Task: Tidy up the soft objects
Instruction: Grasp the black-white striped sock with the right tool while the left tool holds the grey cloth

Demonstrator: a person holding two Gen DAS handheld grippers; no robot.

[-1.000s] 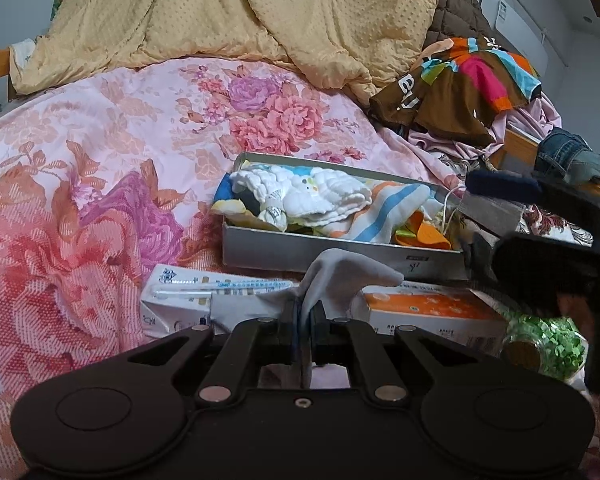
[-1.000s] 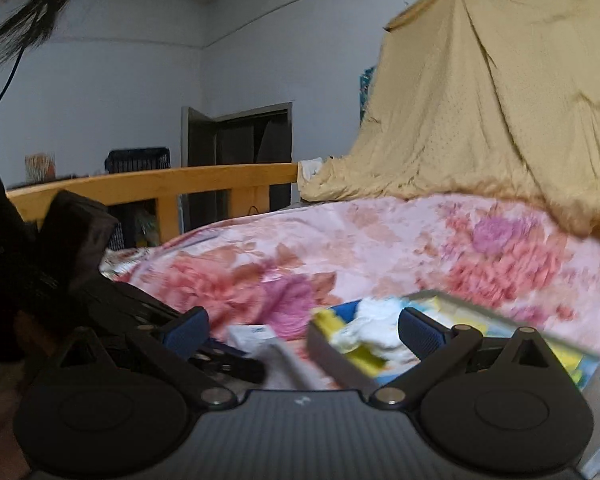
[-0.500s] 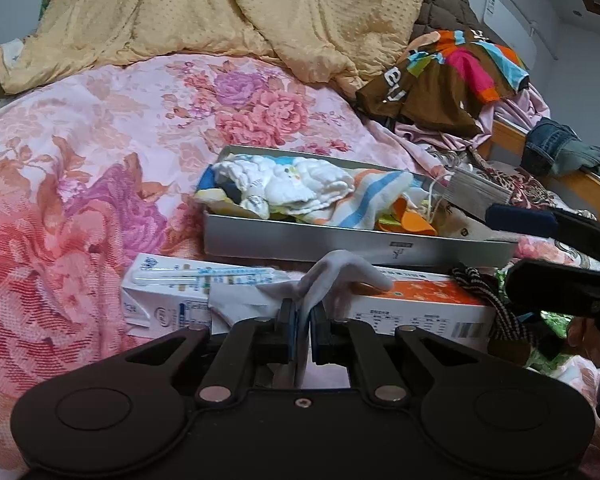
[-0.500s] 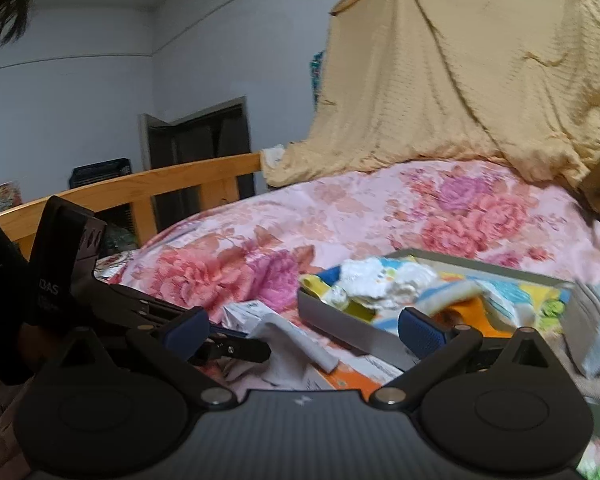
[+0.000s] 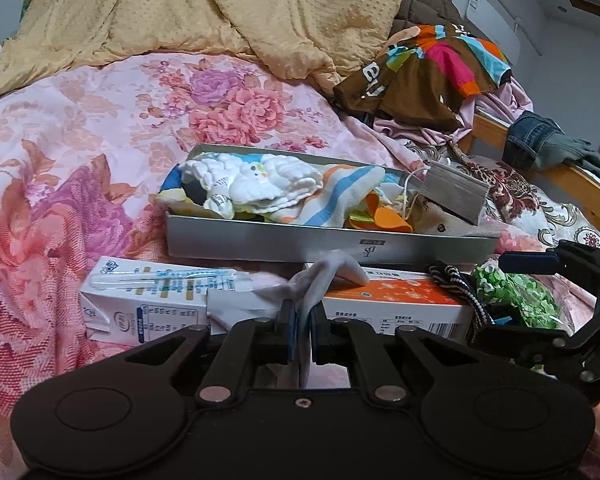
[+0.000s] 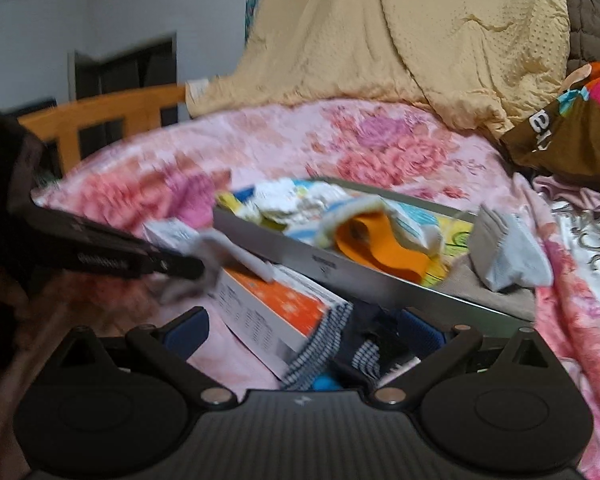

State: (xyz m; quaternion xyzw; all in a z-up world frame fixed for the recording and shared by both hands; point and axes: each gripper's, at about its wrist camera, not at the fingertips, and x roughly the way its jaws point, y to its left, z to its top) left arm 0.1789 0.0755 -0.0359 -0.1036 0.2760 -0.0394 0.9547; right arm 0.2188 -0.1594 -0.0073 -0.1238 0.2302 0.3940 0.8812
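Observation:
My left gripper [image 5: 300,334] is shut on a pale grey sock [image 5: 332,270], whose free end lies over an orange box [image 5: 392,296]. In the right wrist view the same gripper [image 6: 188,268] comes in from the left with the sock [image 6: 228,252] in it. My right gripper [image 6: 304,332] is open low over the bed, and a navy-and-white striped cloth [image 6: 328,336] lies between its blue pads [image 6: 188,332] without being pressed. Behind both stands a silver tray [image 5: 332,246] filled with white, striped and orange cloths [image 5: 260,184].
A milk carton [image 5: 140,300] lies left of the orange box. A grey stack of face masks [image 5: 454,194] leans at the tray's right end. A green-and-white cloth [image 5: 512,292] lies by my right gripper. A yellow quilt [image 5: 220,12] and clothes [image 5: 424,68] are piled behind; a wooden bed rail [image 6: 100,112] stands far left.
The right wrist view has swung down from the wall and door to the tray and boxes, and the striped cloth now lies between its fingers. My left gripper has kept its hold on the sock.

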